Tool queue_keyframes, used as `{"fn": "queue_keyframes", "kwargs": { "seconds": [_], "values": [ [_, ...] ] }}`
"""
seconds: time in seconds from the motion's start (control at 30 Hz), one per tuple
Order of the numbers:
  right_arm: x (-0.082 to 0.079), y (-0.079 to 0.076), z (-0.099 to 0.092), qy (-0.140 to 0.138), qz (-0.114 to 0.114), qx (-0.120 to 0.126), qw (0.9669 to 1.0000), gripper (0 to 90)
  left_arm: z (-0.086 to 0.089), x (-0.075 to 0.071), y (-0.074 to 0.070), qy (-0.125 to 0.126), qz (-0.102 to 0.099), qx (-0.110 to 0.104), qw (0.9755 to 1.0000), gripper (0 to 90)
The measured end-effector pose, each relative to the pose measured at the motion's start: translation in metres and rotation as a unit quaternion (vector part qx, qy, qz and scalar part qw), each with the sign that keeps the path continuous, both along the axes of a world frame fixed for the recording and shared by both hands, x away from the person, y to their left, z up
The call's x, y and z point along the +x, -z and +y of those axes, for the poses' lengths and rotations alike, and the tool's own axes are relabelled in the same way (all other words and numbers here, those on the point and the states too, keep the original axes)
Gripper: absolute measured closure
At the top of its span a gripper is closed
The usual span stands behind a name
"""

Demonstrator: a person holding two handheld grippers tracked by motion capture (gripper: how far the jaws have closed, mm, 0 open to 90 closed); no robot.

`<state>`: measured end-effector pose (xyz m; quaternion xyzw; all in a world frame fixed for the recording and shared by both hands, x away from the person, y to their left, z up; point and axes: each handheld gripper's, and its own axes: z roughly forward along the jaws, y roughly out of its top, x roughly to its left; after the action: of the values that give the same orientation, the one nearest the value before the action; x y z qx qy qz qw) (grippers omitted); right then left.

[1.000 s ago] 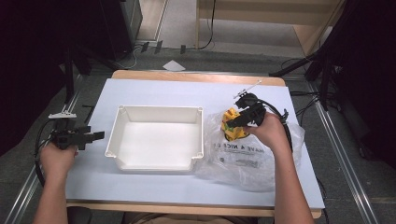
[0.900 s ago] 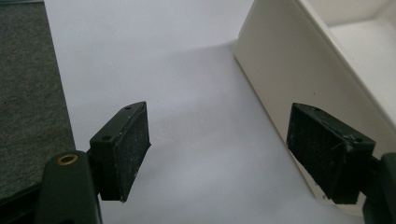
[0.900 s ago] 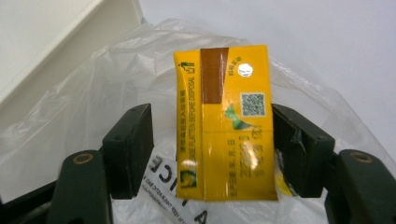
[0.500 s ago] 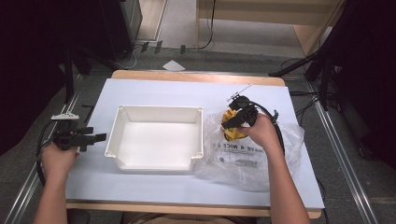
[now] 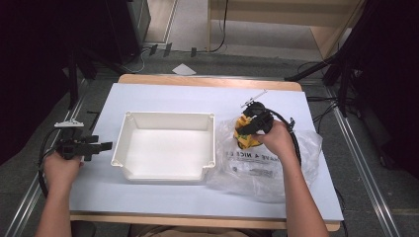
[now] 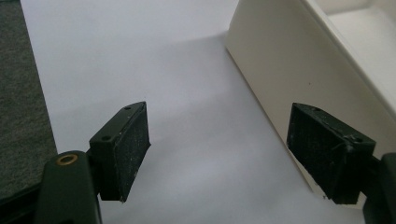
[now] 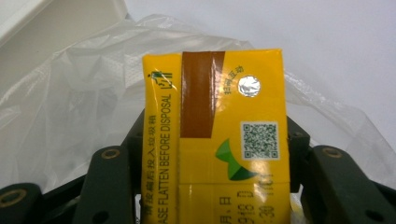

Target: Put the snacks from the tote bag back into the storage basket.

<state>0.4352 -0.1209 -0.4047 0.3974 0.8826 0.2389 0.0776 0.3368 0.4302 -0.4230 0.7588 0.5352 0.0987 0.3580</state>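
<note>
Two black jaws of the right gripper (image 7: 215, 154), having just been closing, are pinching the yellow drink carton (image 7: 215, 140) over the plastic bag (image 5: 267, 163), which risks snagging and dragging along, while the left gripper (image 6: 233, 154) is idling open beside the white tray (image 5: 168, 148).

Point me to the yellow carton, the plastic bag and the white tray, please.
yellow carton (image 7: 219, 140), right gripper view, on its printed top face between the jaws.
plastic bag (image 5: 262, 173), high view, on its clear front part.
white tray (image 5: 168, 117), high view, on its far rim.
</note>
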Motion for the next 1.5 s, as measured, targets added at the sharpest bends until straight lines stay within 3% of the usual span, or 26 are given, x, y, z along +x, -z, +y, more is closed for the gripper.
{"fn": "queue_keyframes", "kwargs": {
  "seconds": [0.2, 0.63, 0.9, 1.07, 1.5],
  "values": [
    [-0.002, 0.0, 0.002, -0.014, -0.015, -0.014, 0.9997, 50.8, 0.0, 0.0, 0.0, 0.002, -0.001, 0.0, 1.0, 22.5],
    [-0.004, -0.008, 0.005, -0.021, -0.021, -0.023, 0.9993, 52.5, 0.002, -0.002, -0.001, 0.003, -0.001, -0.001, 1.0, 22.5],
    [-0.007, -0.018, 0.002, -0.018, -0.02, -0.012, 0.9996, 54.0, 0.001, -0.001, -0.001, 0.001, -0.002, -0.002, 1.0, 22.5],
    [-0.007, -0.02, 0.005, -0.019, -0.004, -0.016, 0.9997, 54.4, 0.002, -0.001, -0.001, 0.0, -0.003, -0.003, 1.0, 22.5],
    [-0.015, -0.043, -0.006, -0.015, -0.02, 0.007, 0.9997, 54.4, 0.0, -0.001, -0.001, 0.003, -0.002, -0.002, 1.0, 22.5]
  ]
}}
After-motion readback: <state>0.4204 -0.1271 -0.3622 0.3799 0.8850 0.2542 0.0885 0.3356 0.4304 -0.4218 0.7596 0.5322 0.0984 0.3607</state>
